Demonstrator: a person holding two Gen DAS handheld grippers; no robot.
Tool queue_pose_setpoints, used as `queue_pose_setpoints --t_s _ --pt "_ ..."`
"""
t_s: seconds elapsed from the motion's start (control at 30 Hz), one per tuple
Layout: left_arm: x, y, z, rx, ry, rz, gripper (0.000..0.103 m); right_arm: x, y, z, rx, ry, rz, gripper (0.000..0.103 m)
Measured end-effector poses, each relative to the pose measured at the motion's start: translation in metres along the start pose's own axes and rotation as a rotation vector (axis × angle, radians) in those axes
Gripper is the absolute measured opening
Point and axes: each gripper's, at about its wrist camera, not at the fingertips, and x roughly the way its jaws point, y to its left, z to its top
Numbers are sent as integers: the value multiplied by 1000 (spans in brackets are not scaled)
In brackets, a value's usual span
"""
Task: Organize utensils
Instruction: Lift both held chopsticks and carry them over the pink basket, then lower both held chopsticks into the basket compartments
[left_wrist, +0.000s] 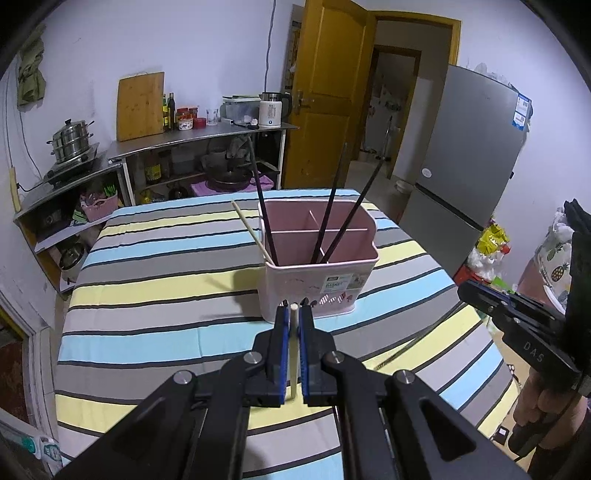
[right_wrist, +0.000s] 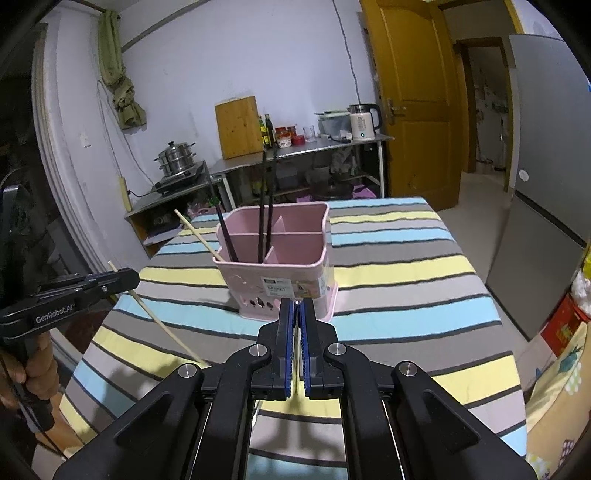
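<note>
A pink divided basket (left_wrist: 317, 280) (right_wrist: 284, 273) stands on the striped tablecloth (left_wrist: 166, 266). Three dark chopsticks (left_wrist: 330, 218) (right_wrist: 263, 206) stand in it, and one pale wooden chopstick (left_wrist: 251, 230) (right_wrist: 201, 236) leans out over its left rim. My left gripper (left_wrist: 294, 304) (right_wrist: 136, 275) is shut on another pale wooden chopstick (left_wrist: 294, 343) (right_wrist: 162, 325), just short of the basket's front wall. My right gripper (right_wrist: 296, 302) (left_wrist: 461, 290) is shut on a thin chopstick (right_wrist: 296, 354) (left_wrist: 413, 347), also in front of the basket and above the cloth. The two grippers are side by side and apart.
Behind the table runs a steel counter (left_wrist: 192, 140) with a steamer pot (left_wrist: 70, 140), a cutting board (left_wrist: 140, 105) and a kettle (left_wrist: 271, 109). A grey fridge (left_wrist: 469, 155) stands to the right, beside an open yellow door (left_wrist: 325, 96). A person's hand (right_wrist: 33, 373) grips the left handle.
</note>
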Motion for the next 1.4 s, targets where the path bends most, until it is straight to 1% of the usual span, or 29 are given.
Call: queue_pose_setpoints --t_s 0.2,0.43,0.7,1.0,1.27,1.4 --pt "-10 0 5 -7 -6 -24 6 -5 4 5 -17 -17 12 3" --pt "-11 0 16 -15 -8 -40 6 -6 7 14 -10 -37 28 3" --pt "-19 2 46 -31 -50 -56 6 -5 18 40 -30 -80 52 3" --pt "-26 2 86 -46 -118 -63 6 -6 32 77 -46 -156 83 3" --pt "-16 9 114 -67 -157 -49 6 7 30 101 -8 -200 89 3" --pt "0 16 119 -80 -152 -38 6 21 30 103 7 -198 90 3"
